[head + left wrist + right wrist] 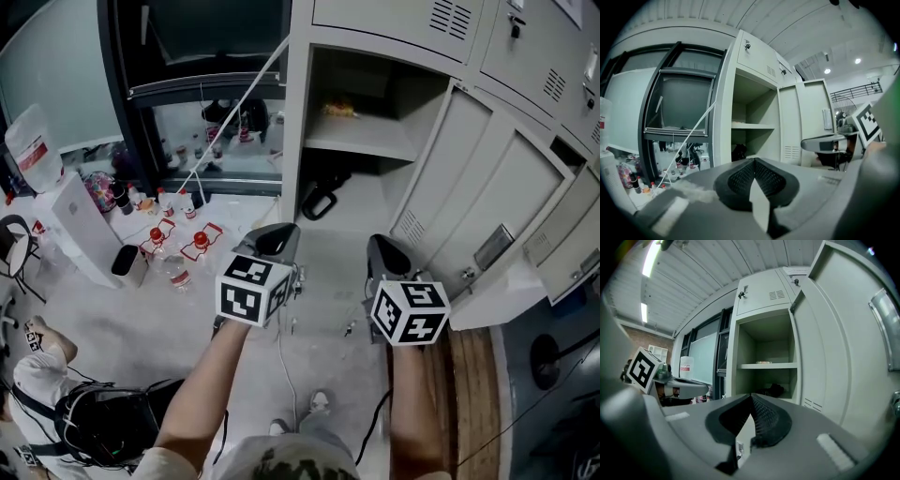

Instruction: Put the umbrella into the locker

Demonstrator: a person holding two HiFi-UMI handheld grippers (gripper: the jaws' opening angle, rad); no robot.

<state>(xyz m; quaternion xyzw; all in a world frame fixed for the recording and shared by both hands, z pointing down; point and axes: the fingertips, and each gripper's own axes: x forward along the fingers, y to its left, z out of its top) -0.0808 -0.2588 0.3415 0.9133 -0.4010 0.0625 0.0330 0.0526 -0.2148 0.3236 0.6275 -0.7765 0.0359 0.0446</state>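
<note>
The grey locker point(361, 141) stands open in front of me, with one shelf inside. A black umbrella point(319, 199) lies on the floor of its lower compartment, under the shelf; it also shows as a dark shape in the left gripper view point(739, 152) and the right gripper view point(771, 390). My left gripper point(278, 232) and right gripper point(382, 244) hover side by side just outside the locker opening, short of the umbrella. The left gripper point(753, 160) has its jaws together with nothing between them. So does the right gripper point(751, 395).
The locker door point(478, 197) swings out to the right, beside my right gripper. A small item point(339, 109) lies on the shelf. On the left stand a water dispenser point(70, 220) and red-capped bottles point(178, 244); a person point(37, 375) sits at lower left. A white cord point(234, 117) runs diagonally.
</note>
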